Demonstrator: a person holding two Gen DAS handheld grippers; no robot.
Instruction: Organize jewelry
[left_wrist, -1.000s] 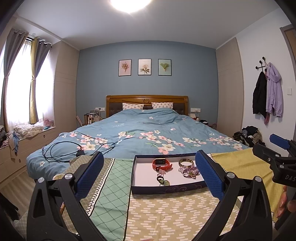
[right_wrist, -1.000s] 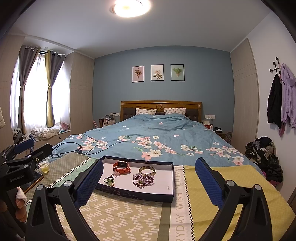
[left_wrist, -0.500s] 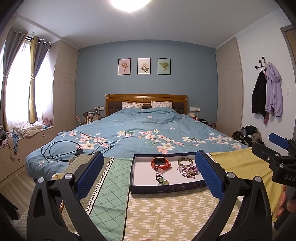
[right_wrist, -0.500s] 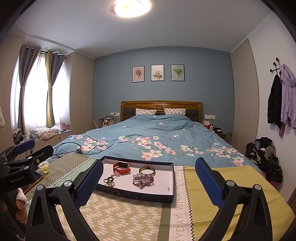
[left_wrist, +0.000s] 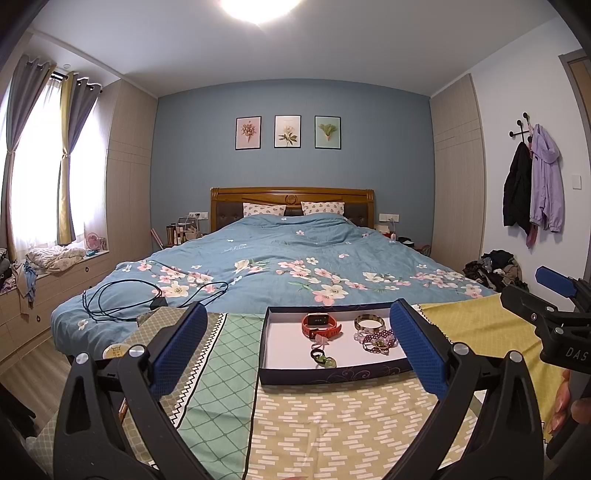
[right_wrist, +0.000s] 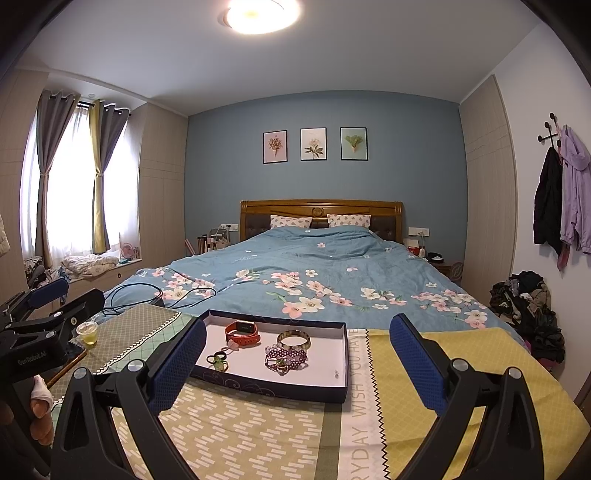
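Note:
A dark blue shallow box (left_wrist: 325, 376) (right_wrist: 273, 390) with a white floor lies on the patterned cloth. Inside it lie an orange watch (left_wrist: 320, 325) (right_wrist: 242, 332), a gold bangle (left_wrist: 369, 322) (right_wrist: 294, 339), purple beaded bracelets (left_wrist: 377, 340) (right_wrist: 286, 357), a small pink piece (left_wrist: 320, 341) and a green ring (left_wrist: 324, 360) (right_wrist: 218, 361). My left gripper (left_wrist: 297, 349) hangs open in front of the box, nothing between its blue pads. My right gripper (right_wrist: 297, 363) is open too, held back from the box's near right side.
The patterned cloth (left_wrist: 332, 428) covers a table at the foot of a bed (left_wrist: 295, 266). A small cup of yellow liquid (right_wrist: 87, 331) stands at the left. A black cable (left_wrist: 129, 295) lies on the duvet. Clothes are piled on the floor at the right (right_wrist: 528, 310).
Both views have drifted very slightly; the box and jewellery have not moved and both grippers stay open.

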